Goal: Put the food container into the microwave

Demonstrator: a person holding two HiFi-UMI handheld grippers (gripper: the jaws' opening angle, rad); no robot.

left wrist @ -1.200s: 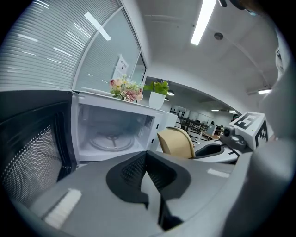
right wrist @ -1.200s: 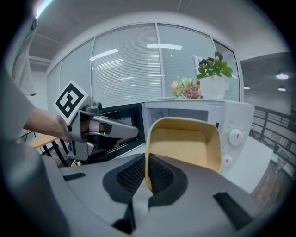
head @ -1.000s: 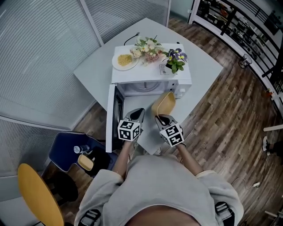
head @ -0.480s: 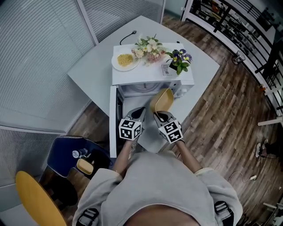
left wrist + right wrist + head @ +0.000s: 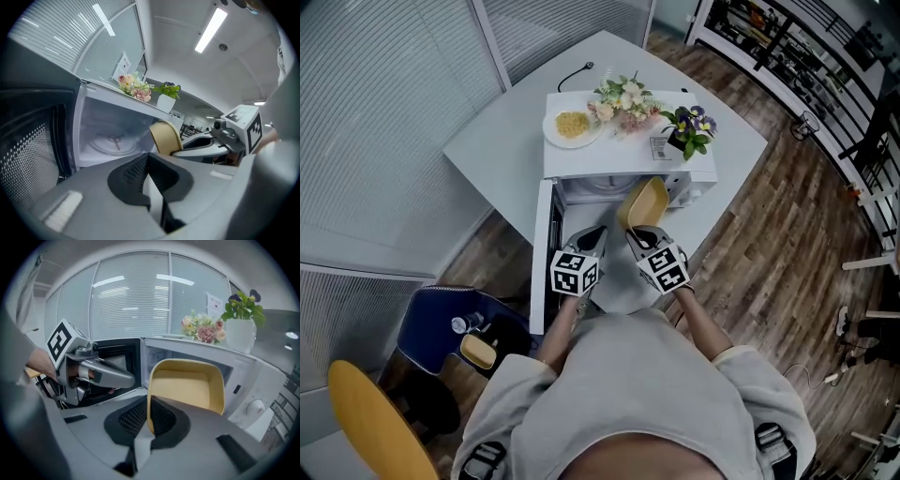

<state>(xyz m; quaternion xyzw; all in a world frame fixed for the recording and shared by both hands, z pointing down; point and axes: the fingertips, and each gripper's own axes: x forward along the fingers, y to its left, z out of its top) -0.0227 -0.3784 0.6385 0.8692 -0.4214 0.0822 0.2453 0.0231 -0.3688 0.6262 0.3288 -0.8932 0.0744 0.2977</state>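
A yellow food container is held tilted on edge, its open side facing the camera, with my right gripper shut on its rim. In the head view the yellow food container hangs just in front of the open white microwave; the right gripper is below it. The microwave cavity with its glass turntable shows in the left gripper view. My left gripper is shut with nothing in it; in the head view the left gripper sits beside the microwave door, which stands swung out to the left.
On the microwave top stand a plate of food, a flower bunch and a potted plant. The microwave sits on a white table. A blue chair and a yellow chair are at lower left.
The right gripper has carried the container a little nearer the microwave opening. The left gripper has hardly moved.
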